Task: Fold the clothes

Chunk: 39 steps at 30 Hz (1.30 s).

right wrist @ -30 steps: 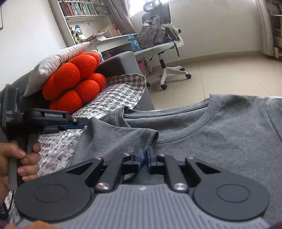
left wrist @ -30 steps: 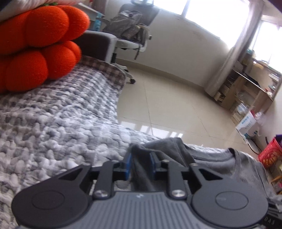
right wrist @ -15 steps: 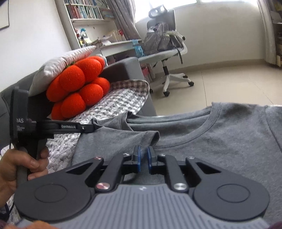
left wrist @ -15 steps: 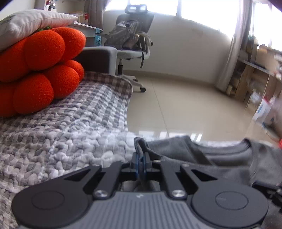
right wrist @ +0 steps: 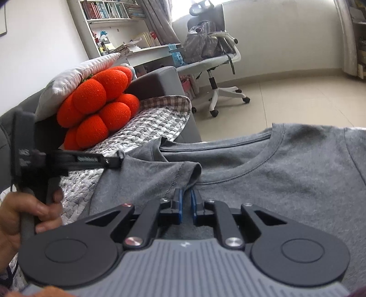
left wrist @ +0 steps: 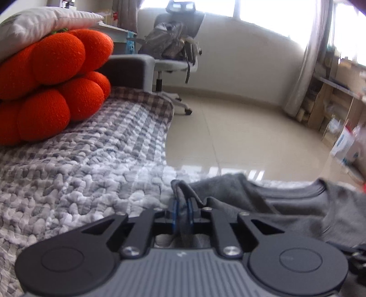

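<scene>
Now my left gripper [left wrist: 181, 209] pinches the grey shirt [right wrist: 286, 173] edge beside the orange cushion [right wrist: 100, 109]; my right gripper [right wrist: 185, 198] clamps its sleeve hem.

A: Background check. Orange segmented cushion [left wrist: 55, 91] sits on the grey-white knit blanket [left wrist: 75, 164], white pillow [left wrist: 43, 25] on top of it.

B: Confirmed. Grey sofa arm [right wrist: 157, 84] just behind the cushion.

A: Office chair [right wrist: 215, 68] stands on the tiled floor [left wrist: 240, 141], backpack [right wrist: 201, 43] on its seat.

B: Bookshelf [right wrist: 109, 20] on the wall; curtain [left wrist: 306, 59] by the window.
</scene>
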Available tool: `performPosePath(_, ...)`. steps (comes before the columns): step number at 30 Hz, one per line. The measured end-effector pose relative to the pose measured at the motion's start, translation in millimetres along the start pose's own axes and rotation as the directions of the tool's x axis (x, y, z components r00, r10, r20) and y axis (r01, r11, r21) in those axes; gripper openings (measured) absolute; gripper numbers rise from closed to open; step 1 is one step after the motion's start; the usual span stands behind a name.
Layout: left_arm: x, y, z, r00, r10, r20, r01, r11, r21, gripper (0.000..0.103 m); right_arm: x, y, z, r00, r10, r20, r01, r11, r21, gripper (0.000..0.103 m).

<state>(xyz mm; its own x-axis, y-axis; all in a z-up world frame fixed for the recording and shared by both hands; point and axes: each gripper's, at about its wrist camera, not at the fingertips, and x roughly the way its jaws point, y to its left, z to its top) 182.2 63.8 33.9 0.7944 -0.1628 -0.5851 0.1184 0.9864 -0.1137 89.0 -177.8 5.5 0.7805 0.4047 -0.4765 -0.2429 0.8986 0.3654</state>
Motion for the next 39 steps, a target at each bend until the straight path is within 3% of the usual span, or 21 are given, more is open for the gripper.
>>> performPosePath(5,-41.1,3.7,-5.8,0.999,-0.026,0.032,0.027,0.999,-0.042,0.022,0.2,-4.1,-0.3,1.0,0.02,-0.009,-0.02,0.999,0.031,0.014)
performPosePath(7,-67.5,-0.7,-20.0,0.997,-0.076,0.031,0.076,0.997,-0.007,0.023,1.4,-6.4,-0.1,0.999,0.046,-0.021,-0.045,0.998,0.046,0.014)
performPosePath(11,-111.2,-6.1,-62.0,0.986,-0.162,-0.041,0.165,0.983,0.077,0.026,-4.9,-12.0,0.3,0.991,0.119,-0.058,-0.113,0.989,0.097,0.031)
performPosePath(13,-130.3,-7.8,-86.4,0.979,-0.189,-0.077,0.198,0.971,0.137,0.026,-17.0,-8.6,-7.0,0.985,0.153,-0.075,-0.144,0.984,0.106,0.032)
performPosePath(17,-154.7,-7.5,-117.6,0.983,-0.162,-0.092,0.178,0.961,0.21,0.026,-51.1,24.1,-34.0,0.975,0.199,-0.101,-0.199,0.98,0.011,0.033)
performPosePath(20,-164.1,-1.0,-119.4,0.985,-0.149,-0.082,0.162,0.969,0.188,0.026,-76.6,58.1,-55.0,0.945,0.299,-0.131,-0.311,0.946,-0.088,0.033)
performPosePath(23,-173.6,5.6,-121.2,0.988,-0.136,-0.072,0.147,0.975,0.167,0.026,-100.5,98.5,-78.7,0.886,0.434,-0.163,-0.461,0.859,-0.221,0.033)
performPosePath(26,-183.1,12.1,-123.0,0.99,-0.123,-0.063,0.131,0.981,0.145,0.026,-121.4,126.1,-101.4,0.84,0.477,-0.259,-0.54,0.788,-0.297,0.033)
performPosePath(29,-190.5,5.1,-122.6,0.989,-0.136,-0.053,0.143,0.979,0.144,0.026,-127.1,142.0,-129.3,0.835,0.405,-0.372,-0.532,0.768,-0.358,0.033)
performPosePath(31,-193.4,-1.7,-123.3,0.988,-0.147,-0.046,0.152,0.978,0.143,0.027,-132.4,143.8,-142.3,0.844,0.377,-0.381,-0.517,0.761,-0.391,0.033)
performPosePath(34,-192.3,-16.5,-131.5,0.986,-0.15,-0.076,0.161,0.974,0.16,0.03,-148.0,135.3,-154.1,0.814,0.42,-0.401,-0.555,0.767,-0.322,0.032)
performPosePath(37,-193.6,-28.1,-139.7,0.987,-0.134,-0.085,0.147,0.972,0.182,0.049,-168.3,125.7,-164.6,0.835,0.413,-0.364,-0.528,0.789,-0.314,0.031)
performPosePath(39,-196.3,-28.7,-139.8,0.986,-0.149,-0.076,0.16,0.972,0.172,0.058,-185.8,109.7,-163.5,0.873,0.389,-0.293,-0.465,0.846,-0.262,0.031)
